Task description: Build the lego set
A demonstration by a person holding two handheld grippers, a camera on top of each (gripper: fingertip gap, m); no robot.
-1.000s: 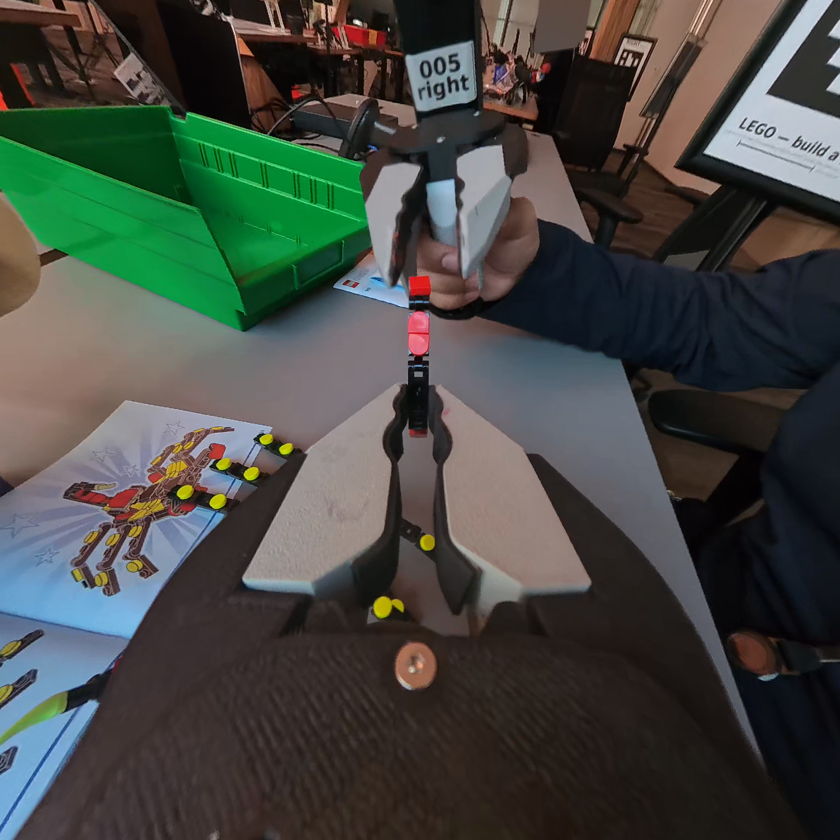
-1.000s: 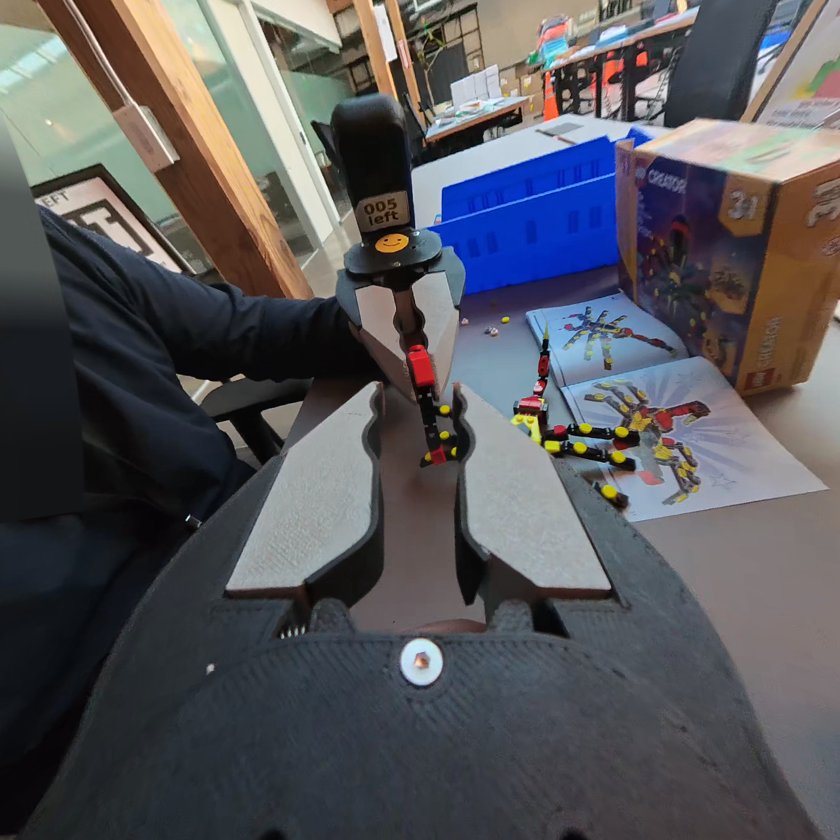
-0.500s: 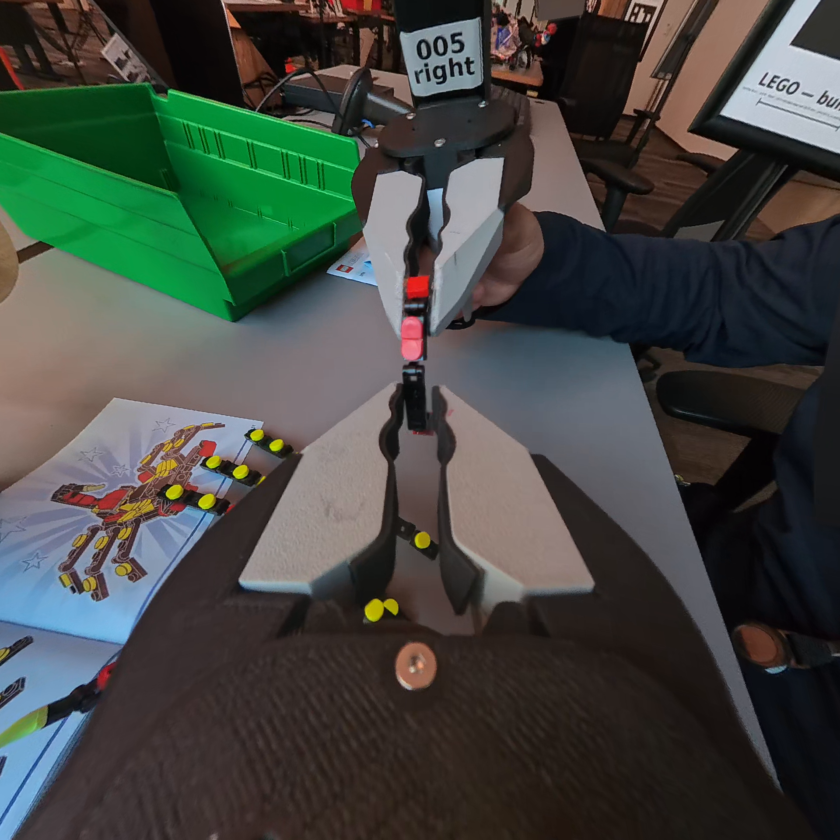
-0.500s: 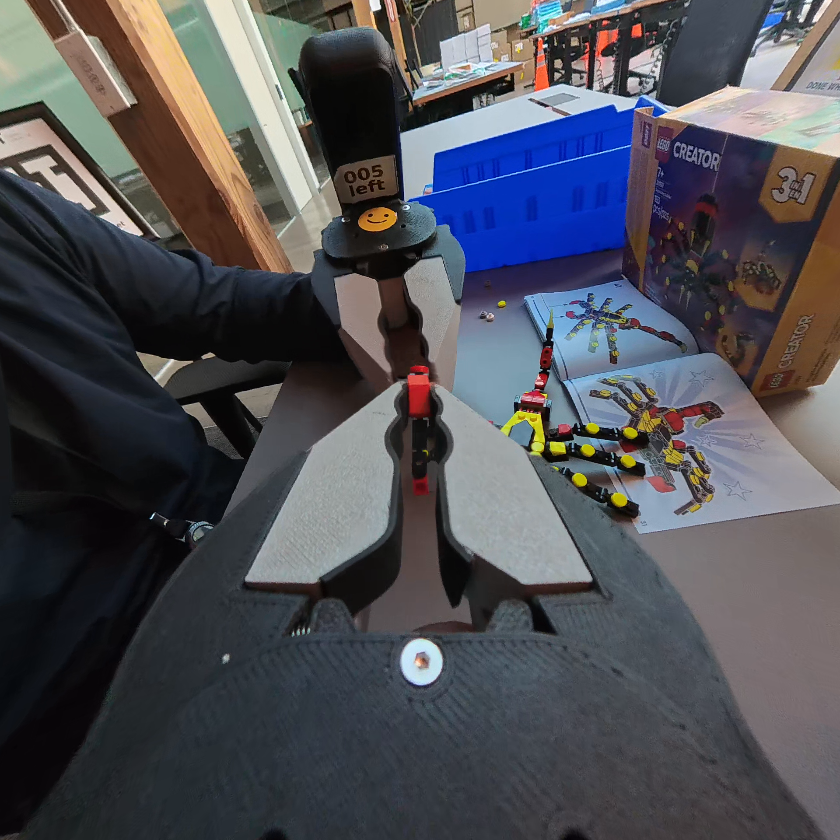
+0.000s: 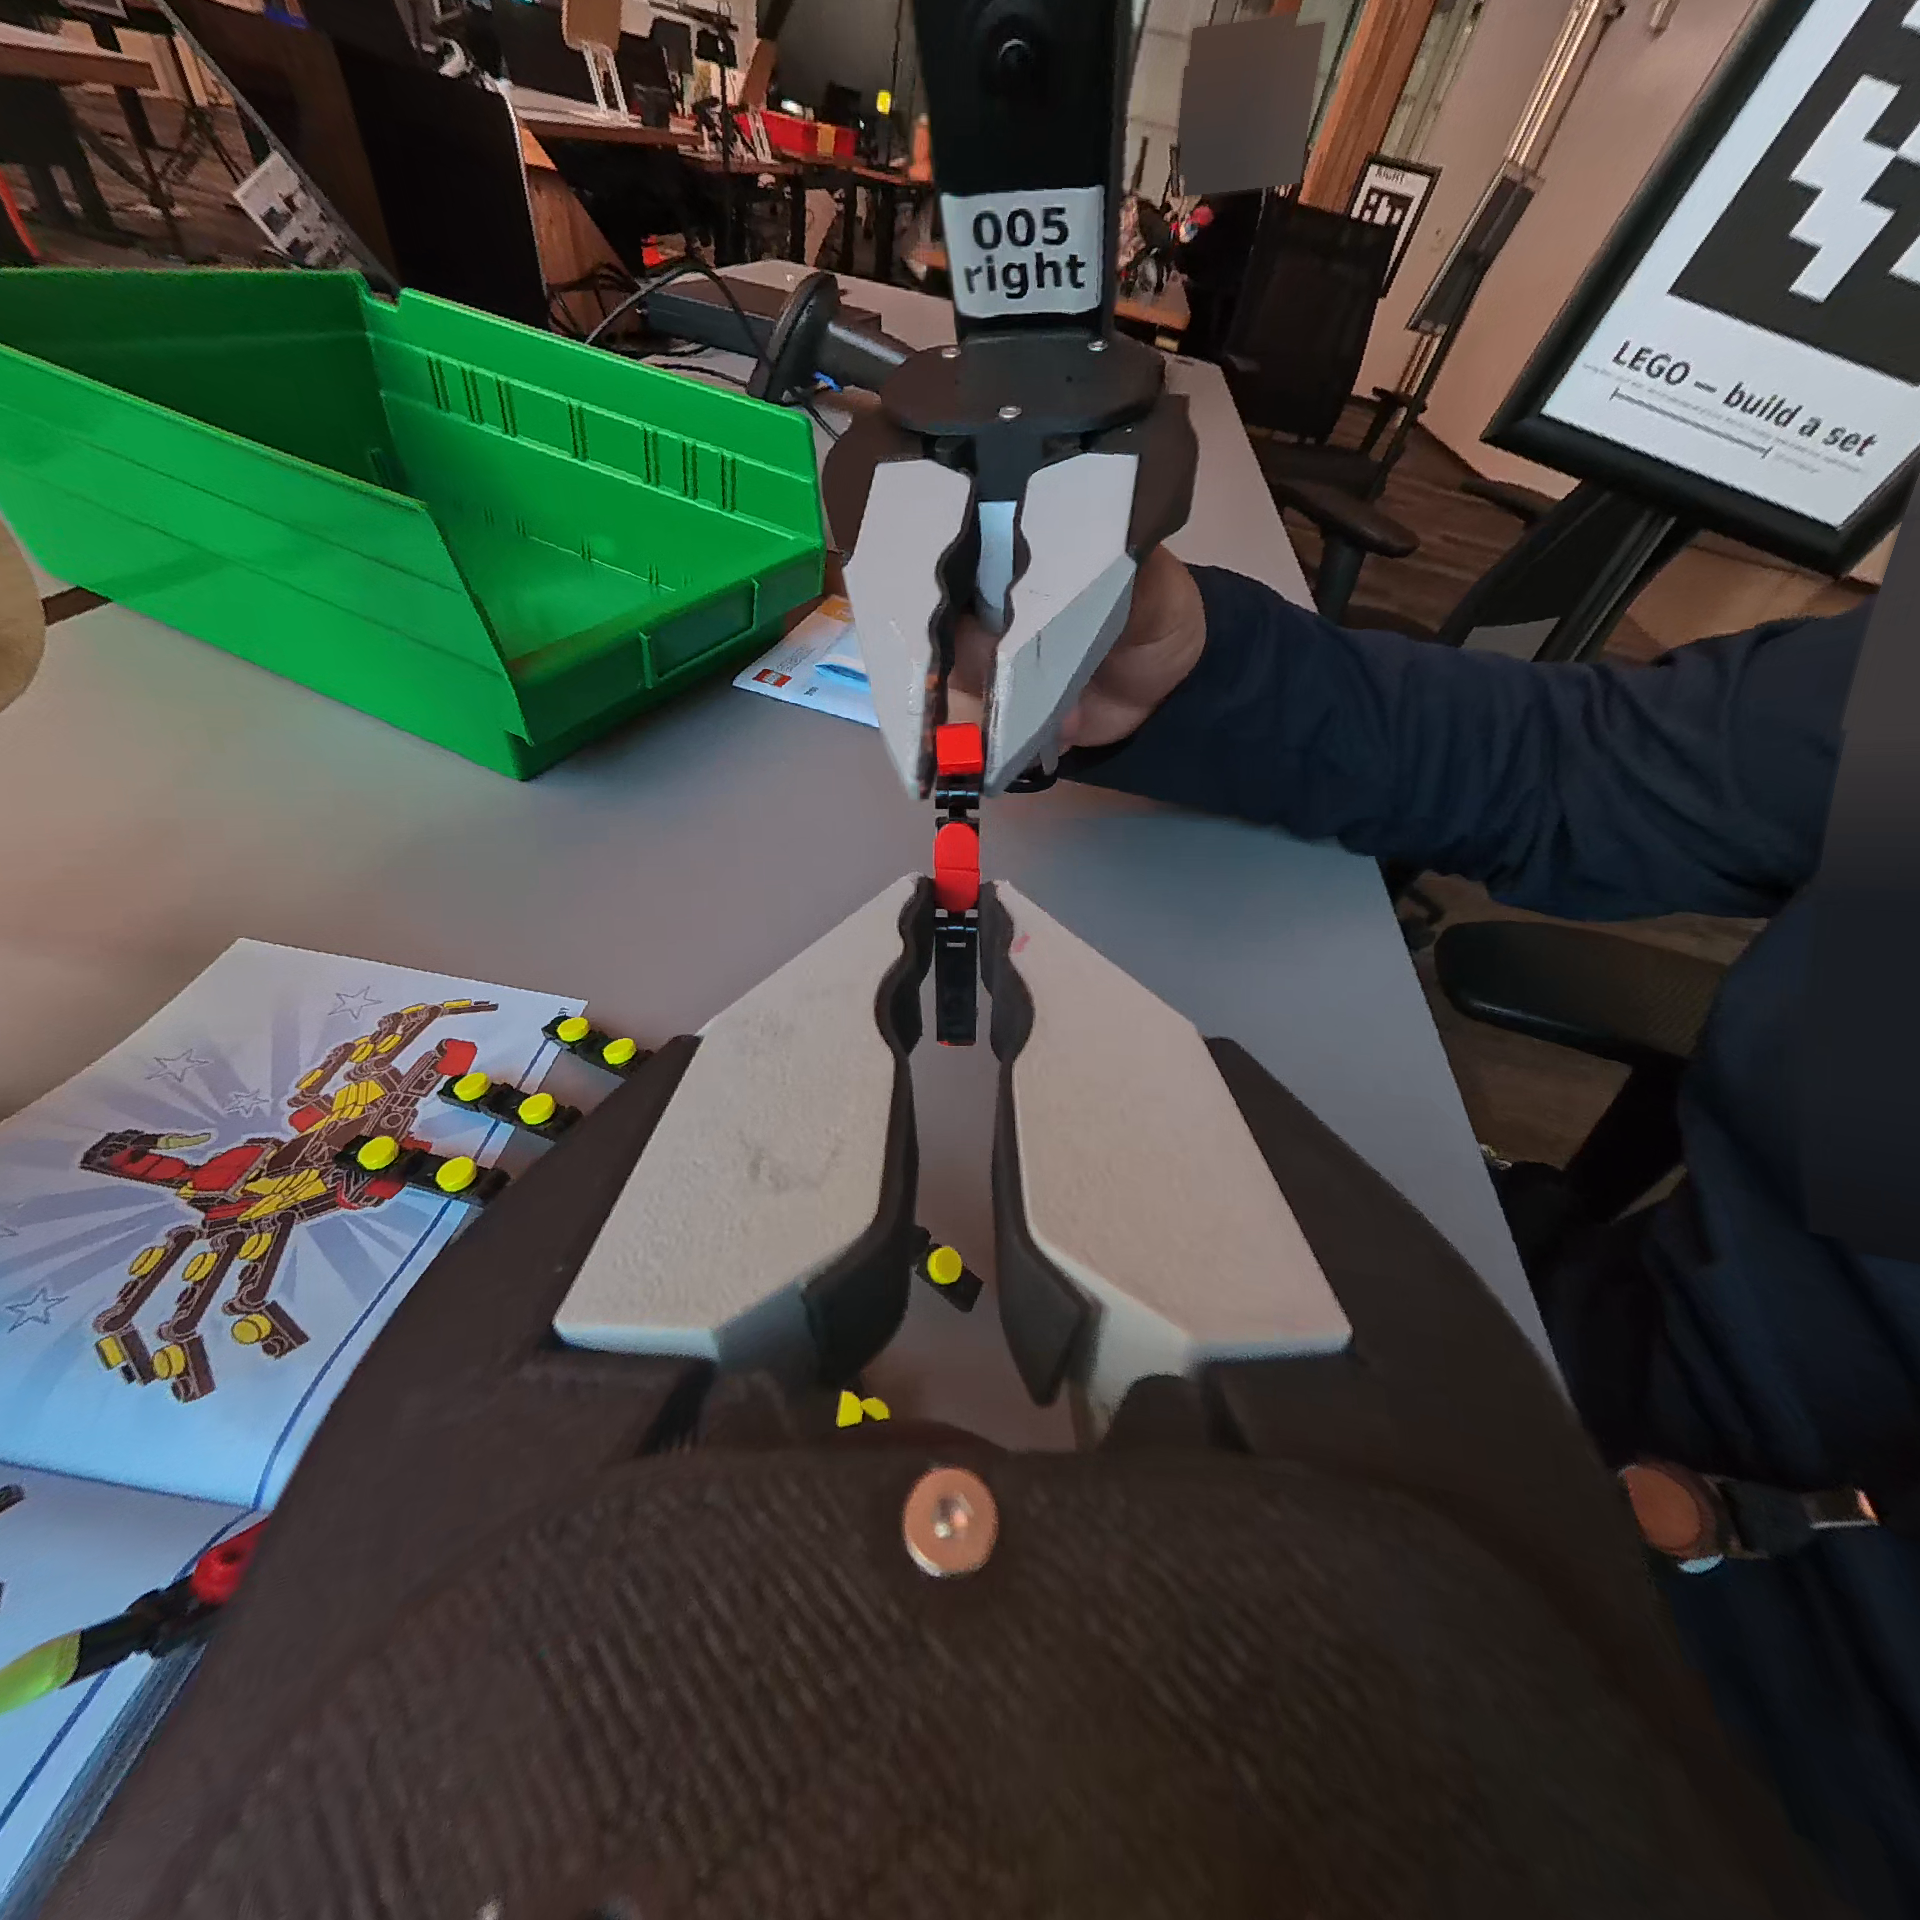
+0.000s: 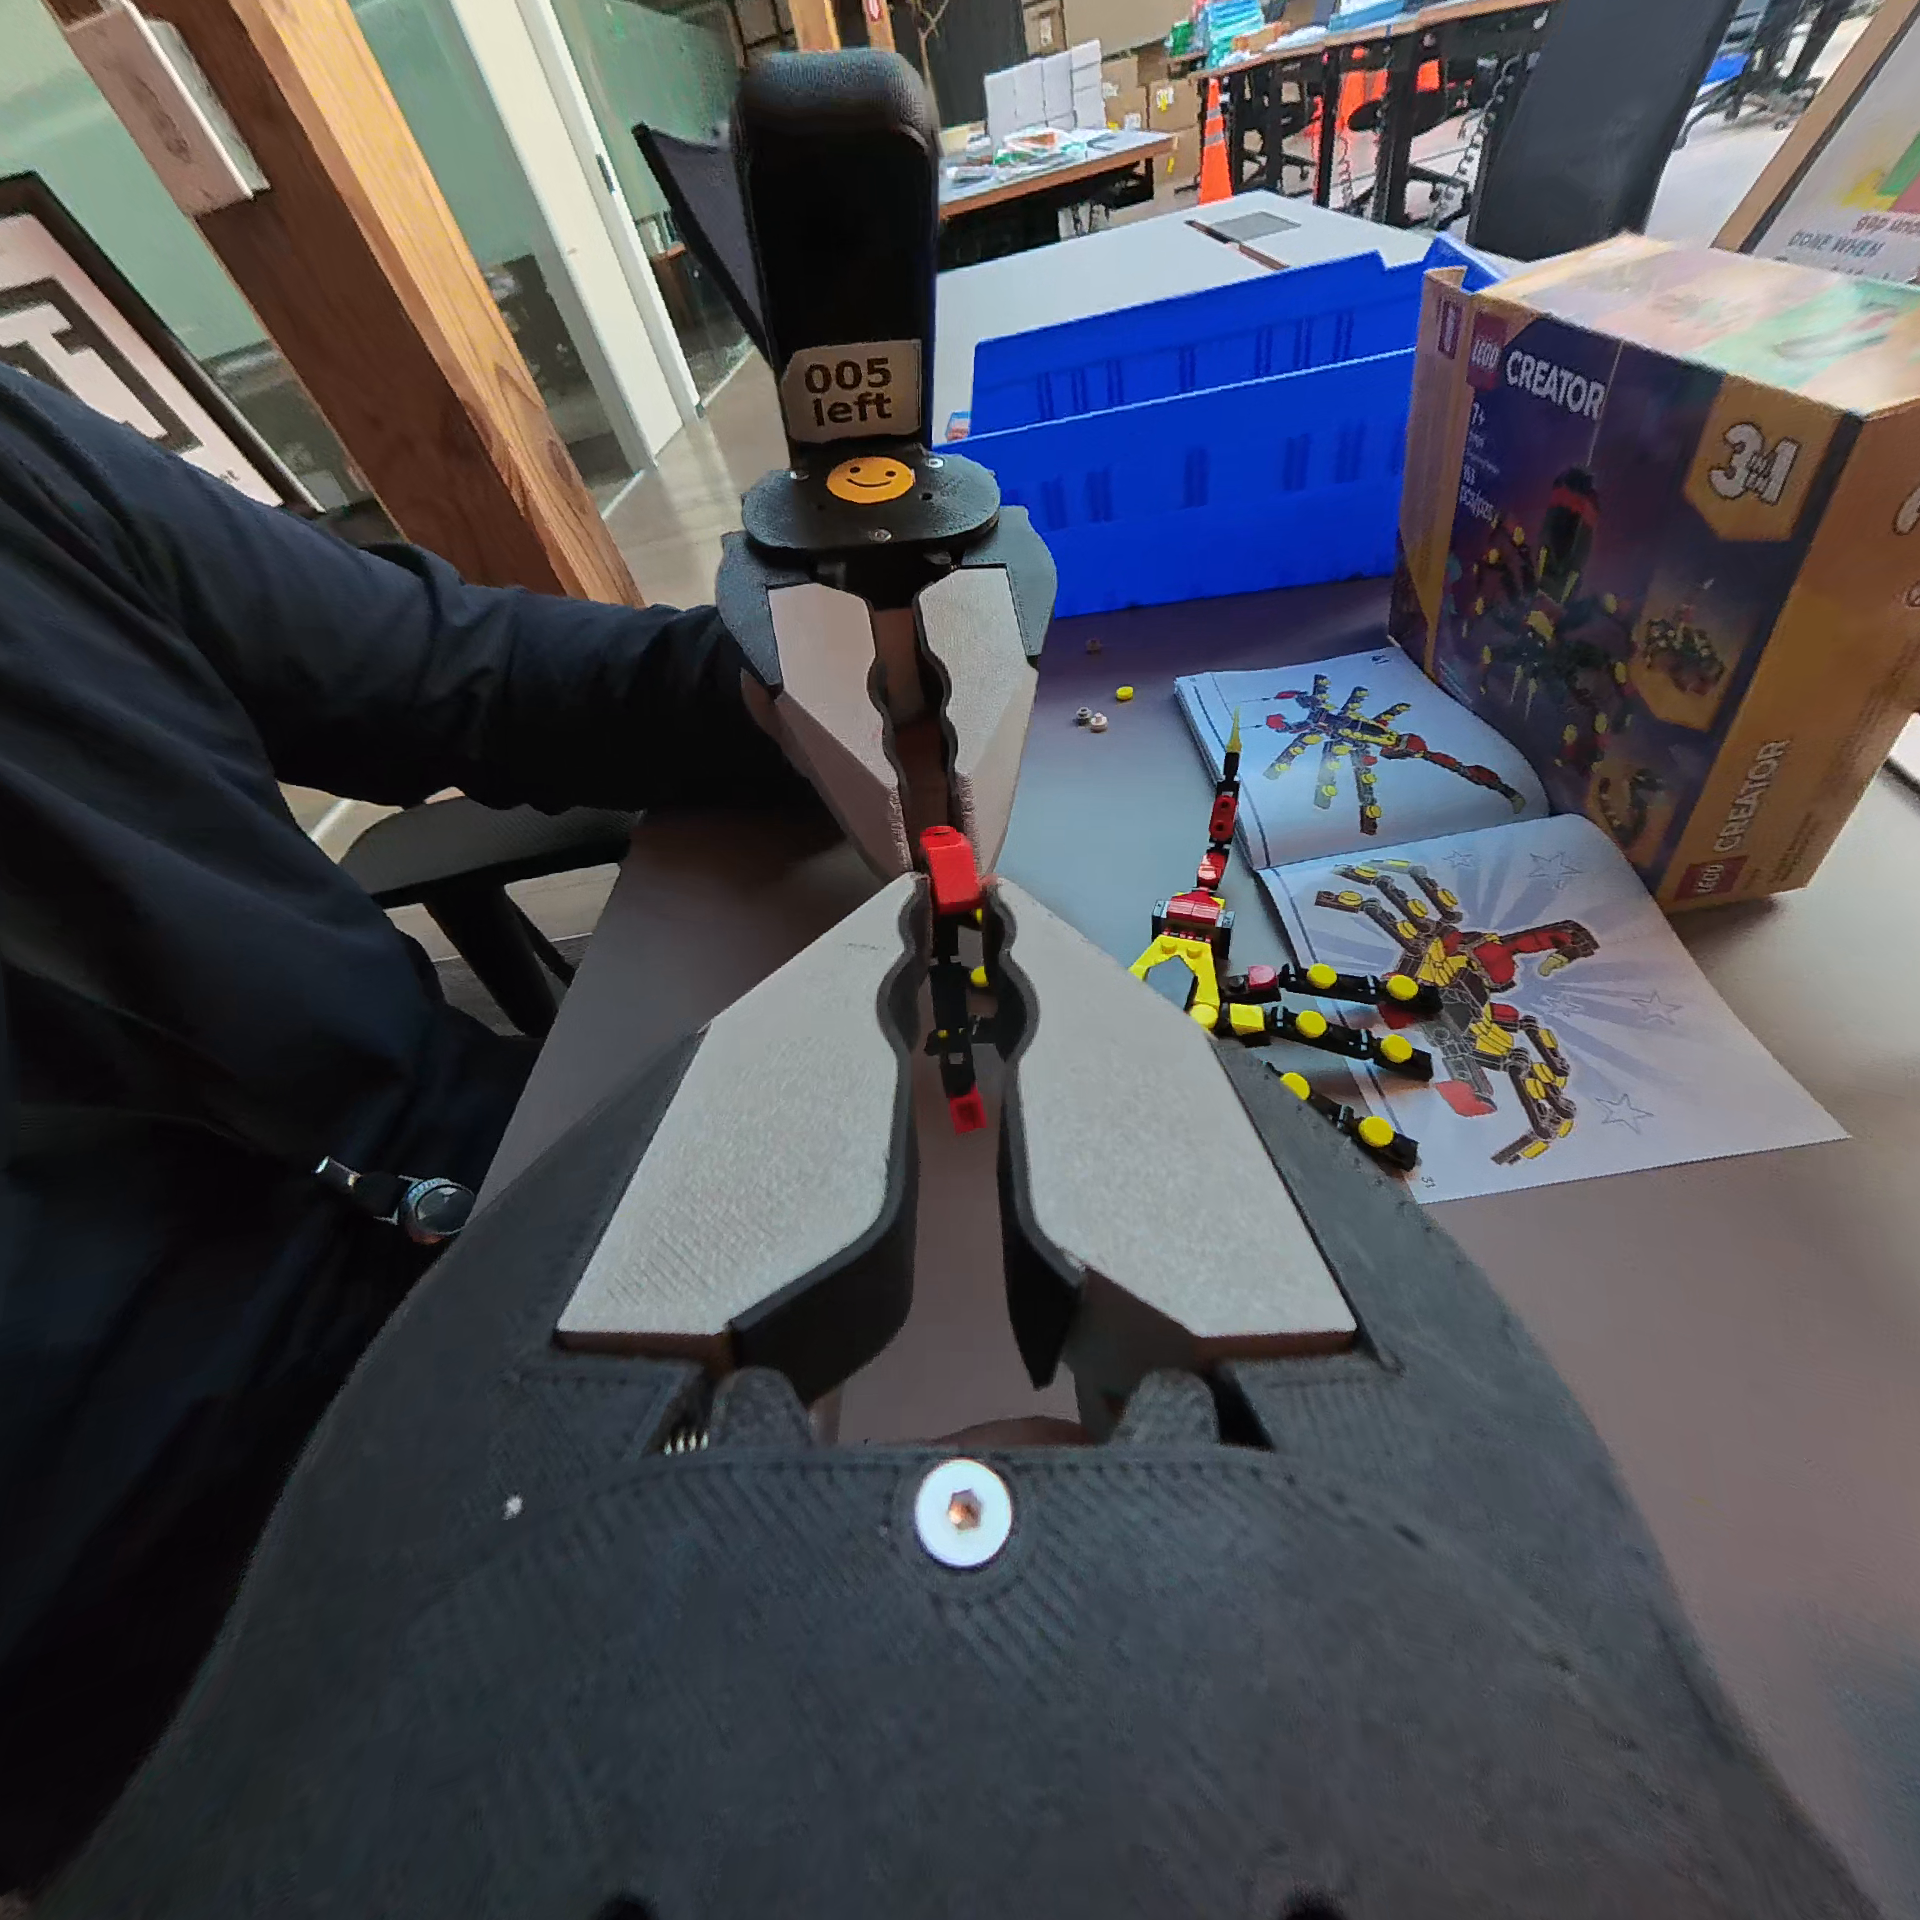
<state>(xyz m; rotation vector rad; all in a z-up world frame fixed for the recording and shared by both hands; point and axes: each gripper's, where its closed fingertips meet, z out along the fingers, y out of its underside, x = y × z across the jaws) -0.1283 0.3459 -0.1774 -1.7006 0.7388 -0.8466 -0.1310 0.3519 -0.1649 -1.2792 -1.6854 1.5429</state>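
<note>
A slim lego leg (image 5: 956,852) of black links and red bricks is held in the air between my two grippers, above the grey table (image 5: 520,852). My left gripper (image 5: 954,894) is shut on its black lower part. My right gripper (image 6: 954,904) faces it and is shut on the leg's other end. In the left wrist view the right gripper (image 5: 956,774) pinches a red brick (image 5: 957,748). In the right wrist view the leg (image 6: 948,997) shows yellow studs, and the left gripper (image 6: 940,847) stands just behind it.
The partly built black, red and yellow model (image 6: 1247,987) lies beside open instruction booklets (image 6: 1558,1018). The set's box (image 6: 1662,571) and a blue bin (image 6: 1195,457) stand behind. A green bin (image 5: 416,540) is on the other side. Small loose pieces (image 6: 1101,707) lie near the blue bin. The grippers are tip to tip, or close to it.
My right gripper was open a second ago; it has moved onto the leg and shut on it. My left gripper has kept its hold throughout.
</note>
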